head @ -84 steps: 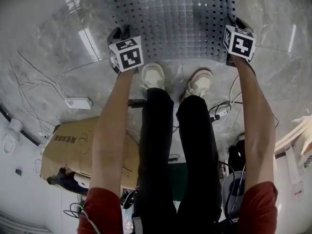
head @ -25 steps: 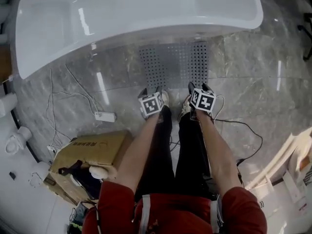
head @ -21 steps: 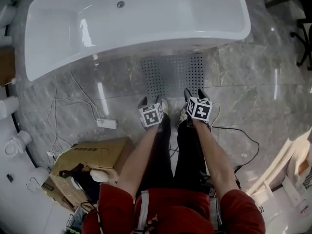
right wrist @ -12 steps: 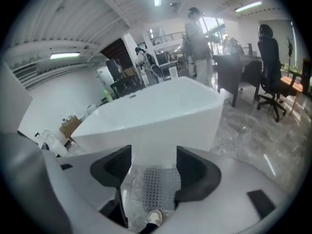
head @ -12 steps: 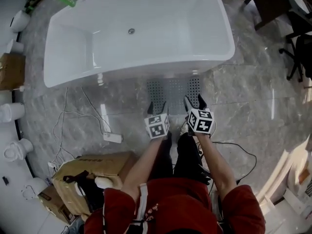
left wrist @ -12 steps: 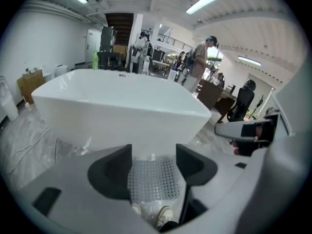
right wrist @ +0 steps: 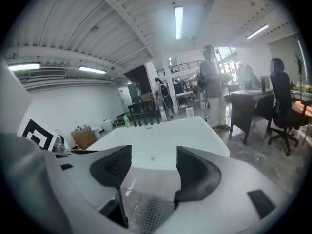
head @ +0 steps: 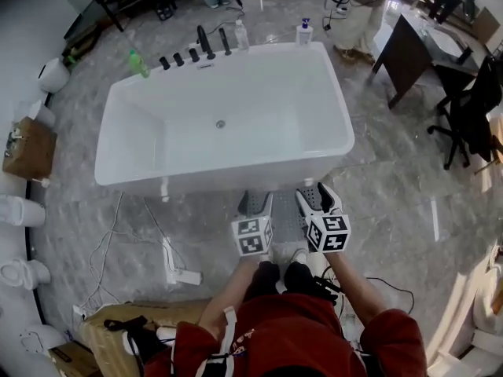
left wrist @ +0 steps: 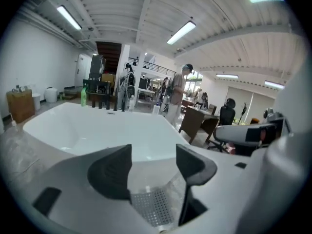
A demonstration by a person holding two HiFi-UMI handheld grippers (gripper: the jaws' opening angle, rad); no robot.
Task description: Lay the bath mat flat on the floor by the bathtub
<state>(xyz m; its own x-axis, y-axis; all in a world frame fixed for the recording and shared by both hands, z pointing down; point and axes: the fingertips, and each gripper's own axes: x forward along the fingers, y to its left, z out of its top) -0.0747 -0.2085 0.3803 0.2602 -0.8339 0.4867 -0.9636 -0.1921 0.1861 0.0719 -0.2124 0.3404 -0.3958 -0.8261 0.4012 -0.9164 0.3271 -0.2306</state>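
Observation:
The grey perforated bath mat (head: 281,207) lies flat on the marble floor against the front of the white bathtub (head: 228,116). My left gripper (head: 251,205) hangs above the mat's left part, open and empty. Over its right part my right gripper (head: 315,198) is held, also open with nothing in it. In the left gripper view the left gripper (left wrist: 153,162) frames the mat (left wrist: 153,207) low between its jaws, with the bathtub (left wrist: 92,128) behind. The right gripper view shows the right gripper (right wrist: 153,165) above the mat (right wrist: 150,213), facing the bathtub (right wrist: 161,140).
A white power strip (head: 182,276) with cables lies on the floor at left, near a cardboard box (head: 110,328). Bottles, one green (head: 138,64), stand on the tub's far rim. A dark table (head: 405,45) and office chair (head: 471,100) are at right. A person (left wrist: 178,89) stands beyond the tub.
Both grippers have let go of the mat's near corners, risen and drawn closer together. The head view has lifted, so the whole tub now shows. The mat stays flat.

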